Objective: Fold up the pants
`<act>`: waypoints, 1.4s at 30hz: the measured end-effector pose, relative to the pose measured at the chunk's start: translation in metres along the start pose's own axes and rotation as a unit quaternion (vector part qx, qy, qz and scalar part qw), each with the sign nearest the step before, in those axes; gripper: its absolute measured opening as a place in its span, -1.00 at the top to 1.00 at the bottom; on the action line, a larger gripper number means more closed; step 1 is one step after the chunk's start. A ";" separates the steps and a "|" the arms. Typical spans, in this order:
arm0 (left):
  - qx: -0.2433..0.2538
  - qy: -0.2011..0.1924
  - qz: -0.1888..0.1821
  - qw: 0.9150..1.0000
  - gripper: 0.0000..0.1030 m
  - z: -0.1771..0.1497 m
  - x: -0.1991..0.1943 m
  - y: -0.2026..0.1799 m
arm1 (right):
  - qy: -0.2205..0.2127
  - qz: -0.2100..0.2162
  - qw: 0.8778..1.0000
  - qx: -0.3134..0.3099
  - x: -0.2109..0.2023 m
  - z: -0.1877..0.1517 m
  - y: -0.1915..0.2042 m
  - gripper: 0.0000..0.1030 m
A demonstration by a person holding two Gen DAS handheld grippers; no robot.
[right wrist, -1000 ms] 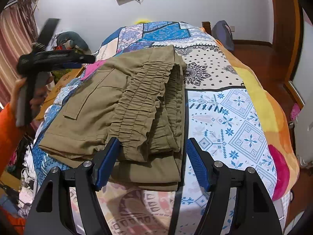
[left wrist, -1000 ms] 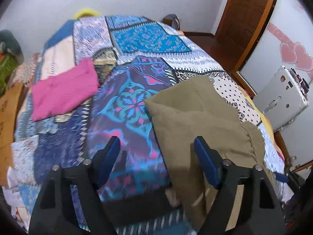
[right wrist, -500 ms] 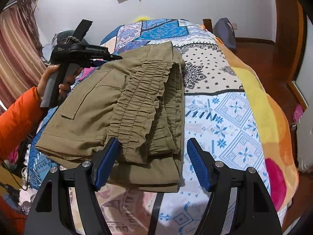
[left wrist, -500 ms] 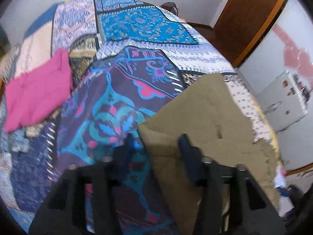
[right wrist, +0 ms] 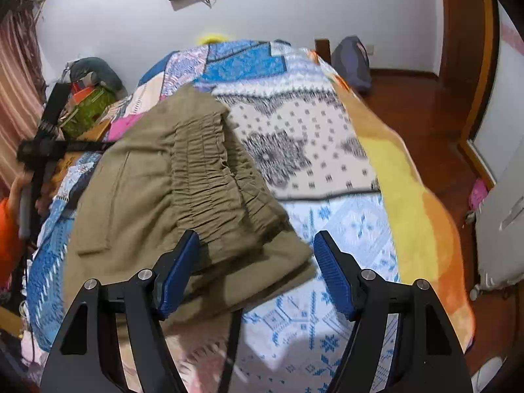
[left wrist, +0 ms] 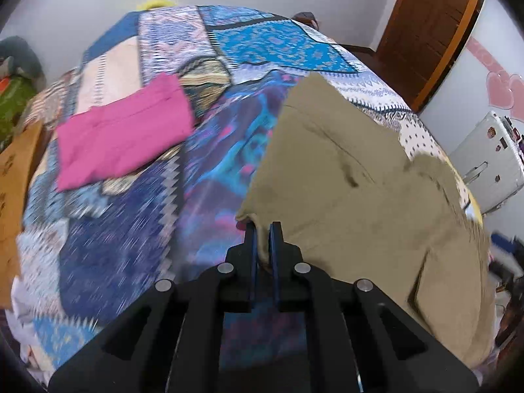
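The olive pants [right wrist: 183, 196] lie already folded into a thick stack on the bed's patchwork quilt [left wrist: 124, 245], elastic waistband uppermost and running away from the right gripper [right wrist: 255, 271]. The near end of the stack sits between that gripper's fingers, which are spread wide and hold nothing.

The left gripper [left wrist: 263, 229] has its fingers pinched almost together on the stack's corner, a little fold of olive cloth caught between the blue pads; the rest of the garment spreads ahead and to the right of those fingers.

It looks like a late step: a corner is gripped, probably to carry it across for one more fold or to square the stack. The next move seems to call for the right fingers to close on the near edge so both corners travel together, keeping the layers from sliding apart.

Ahead and to the left of the left fingers lies a folded pink cloth [left wrist: 121, 137]. Beyond the bed are a white wall, a wooden door [left wrist: 432, 26] and, to the right, a white suitcase [left wrist: 488, 163].
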State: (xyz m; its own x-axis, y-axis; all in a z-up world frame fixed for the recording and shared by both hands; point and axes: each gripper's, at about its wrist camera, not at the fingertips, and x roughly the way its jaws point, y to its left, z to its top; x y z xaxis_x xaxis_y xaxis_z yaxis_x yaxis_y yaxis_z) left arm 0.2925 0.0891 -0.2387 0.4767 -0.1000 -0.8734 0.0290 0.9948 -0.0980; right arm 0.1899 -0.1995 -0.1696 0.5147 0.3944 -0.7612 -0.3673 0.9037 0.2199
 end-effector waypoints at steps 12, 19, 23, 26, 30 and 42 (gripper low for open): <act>-0.041 -0.018 0.020 0.999 0.90 -0.102 -0.080 0.019 | 0.003 0.037 0.998 -0.043 -0.003 -0.008 0.058 -0.33; -0.058 -0.011 0.015 0.998 0.90 -0.131 -0.088 0.022 | 0.029 0.032 0.998 -0.048 0.019 -0.022 0.060 -0.32; -0.062 0.000 0.048 0.997 0.90 -0.142 -0.088 0.029 | 0.032 0.024 0.999 -0.033 0.021 -0.019 0.050 -0.32; -0.057 0.008 0.055 0.997 0.90 -0.145 -0.092 0.038 | 0.036 0.023 0.998 -0.039 0.016 -0.014 0.053 -0.24; -0.041 -0.032 0.048 0.997 0.90 -0.129 -0.118 0.037 | 0.018 0.023 0.998 -0.061 0.004 -0.004 0.062 -0.23; 0.096 -0.065 -0.044 0.992 0.89 -0.055 -0.098 -0.061 | 0.009 0.107 0.990 -0.094 0.037 0.028 0.112 -0.18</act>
State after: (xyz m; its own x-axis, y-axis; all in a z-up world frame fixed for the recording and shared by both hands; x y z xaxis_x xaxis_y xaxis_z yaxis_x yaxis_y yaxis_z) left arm 0.1959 0.0368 -0.1738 0.5739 -0.1960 -0.7951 0.2362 0.9693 -0.0685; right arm 0.1897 -0.0794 -0.1555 0.3964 0.5682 -0.7211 -0.6048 0.7526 0.2606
